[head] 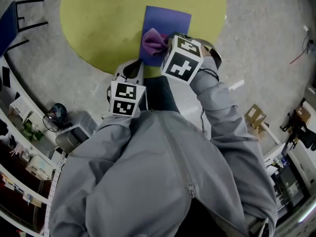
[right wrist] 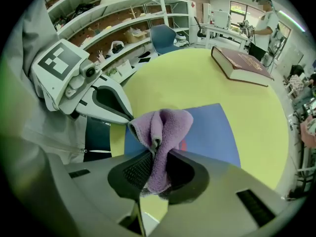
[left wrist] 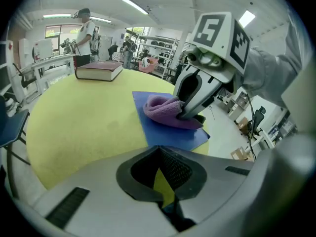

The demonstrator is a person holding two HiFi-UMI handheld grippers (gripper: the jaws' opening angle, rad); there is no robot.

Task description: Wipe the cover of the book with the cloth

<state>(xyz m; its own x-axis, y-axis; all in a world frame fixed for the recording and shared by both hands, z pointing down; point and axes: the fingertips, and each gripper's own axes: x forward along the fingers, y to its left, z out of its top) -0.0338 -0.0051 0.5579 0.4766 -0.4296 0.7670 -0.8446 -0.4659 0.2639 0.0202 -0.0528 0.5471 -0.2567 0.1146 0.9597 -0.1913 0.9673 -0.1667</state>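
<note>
grey jacket, pale grey grippers, marker cubes on top
zip (head: 173,147) runs down a grey jacket (head: 148,191), long sleeves (head: 219,100) either side of the zip; left gripper (left wrist: 159,154) and right gripper (right wrist: 154,157) show smooth shells, dark mesh-lined jaws, black-and-white marker cubes (head: 182,58).

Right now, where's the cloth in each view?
Head view: cloth upper centre, on the blue sheet.
Left gripper view: centre right, on the sheet, pinched by the right tongs.
Right gripper view: centre, between that gripper's jaws.
Shared landmark: the blue sheet under it.
</note>
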